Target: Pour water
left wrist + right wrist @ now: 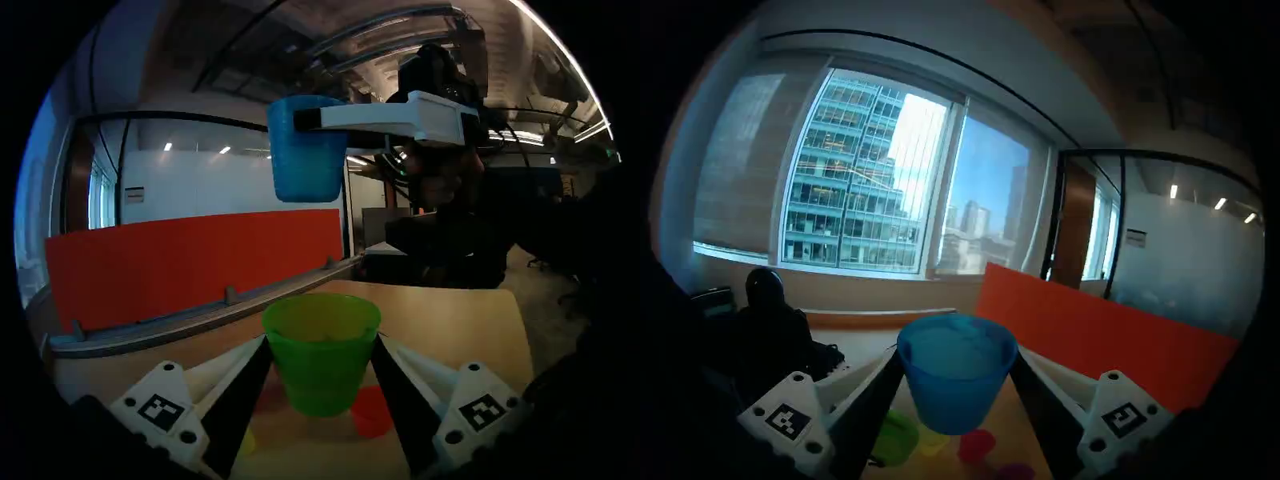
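Above the bench (456, 320), at twelve o'clock from the green cup (322, 372), the blue cup (304, 156) hangs upright, pinched from both sides by the right hand-held gripper (958, 360). The left hand-held gripper (322, 348) likewise clamps the green cup. Tipped from that height, water could likely overshoot the green rim and wet the bench.

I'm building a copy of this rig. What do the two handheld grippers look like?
Both match: the left gripper and right gripper each have two white wedge-shaped fingers with black inner faces. Each finger carries a square black-and-white marker ringed by small dark screws. Seen from the left gripper view, the right one's body is white, with black cables behind.
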Motion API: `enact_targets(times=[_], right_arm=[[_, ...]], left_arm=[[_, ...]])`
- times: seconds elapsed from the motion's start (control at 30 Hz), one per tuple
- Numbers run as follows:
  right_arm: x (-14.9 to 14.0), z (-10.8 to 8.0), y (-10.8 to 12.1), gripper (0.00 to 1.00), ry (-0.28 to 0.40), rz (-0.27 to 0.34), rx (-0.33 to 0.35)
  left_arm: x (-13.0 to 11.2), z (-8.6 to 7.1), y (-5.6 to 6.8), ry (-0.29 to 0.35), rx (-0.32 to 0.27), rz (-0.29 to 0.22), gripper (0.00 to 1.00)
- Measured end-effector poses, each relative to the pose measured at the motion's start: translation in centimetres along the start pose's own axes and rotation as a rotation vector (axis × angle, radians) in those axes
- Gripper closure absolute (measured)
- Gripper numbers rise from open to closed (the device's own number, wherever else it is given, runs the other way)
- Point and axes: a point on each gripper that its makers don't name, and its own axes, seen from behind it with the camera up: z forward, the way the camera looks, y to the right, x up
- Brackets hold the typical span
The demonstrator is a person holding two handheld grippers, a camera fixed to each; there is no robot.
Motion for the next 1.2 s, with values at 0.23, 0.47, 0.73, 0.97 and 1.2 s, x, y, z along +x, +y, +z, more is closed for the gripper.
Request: enact_targets(times=[0.23, 0.47, 0.73, 0.97, 1.2], right_arm=[[-1.0, -1.0, 1.0, 0.1, -0.011, 0.016, -0.029], [-1.9, -2.1, 2.4, 0.1, -0.015, 0.038, -0.06], [-2.4, -3.5, 3.9, 0.1, -0.01, 0.057, -0.094], [-3.3, -5.0, 5.6, 0.1, -0.019, 0.066, -0.135], [-3.5, -6.6, 7.1, 0.1, -0.022, 0.069, -0.172]], left_arm=[[-0.5, -0.5, -0.7, -0.014, 0.024, 0.005, 0.18], [-1.0, -1.2, -1.9, -0.025, 0.053, 0.002, 0.18], [-1.3, -1.9, -2.9, -0.033, 0.077, 0.0, 0.18], [-1.6, -2.2, -3.3, -0.041, 0.086, -0.001, 0.18], [-1.5, -2.4, -3.4, -0.043, 0.091, 0.005, 0.18]])
